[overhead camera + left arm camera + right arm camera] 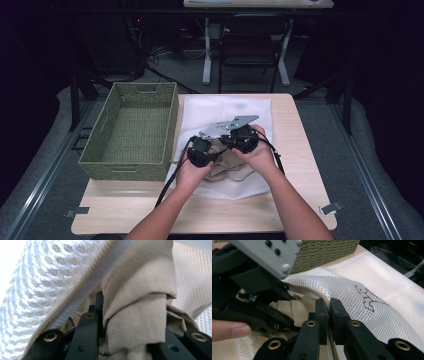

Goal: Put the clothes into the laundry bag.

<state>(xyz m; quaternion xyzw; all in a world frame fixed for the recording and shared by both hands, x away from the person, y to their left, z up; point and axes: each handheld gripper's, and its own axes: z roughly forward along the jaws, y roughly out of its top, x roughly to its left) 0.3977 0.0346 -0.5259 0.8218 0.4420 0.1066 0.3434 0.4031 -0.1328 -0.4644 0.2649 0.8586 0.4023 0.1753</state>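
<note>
My two black two-jaw grippers, left (204,151) and right (243,137), sit side by side, jaws clamped, forearms angled inward.

No readable text

No words, brands or numbers can be made out; the white mesh bag (367,290) carries one brown stitched mark (367,298) — at about three o'clock of the zipper edge — too tangled to read.

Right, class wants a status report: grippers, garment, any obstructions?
Left gripper shut on beige garment. Right gripper shut on mesh bag edge. Garment partly inside bag. Nothing blocking.
</note>
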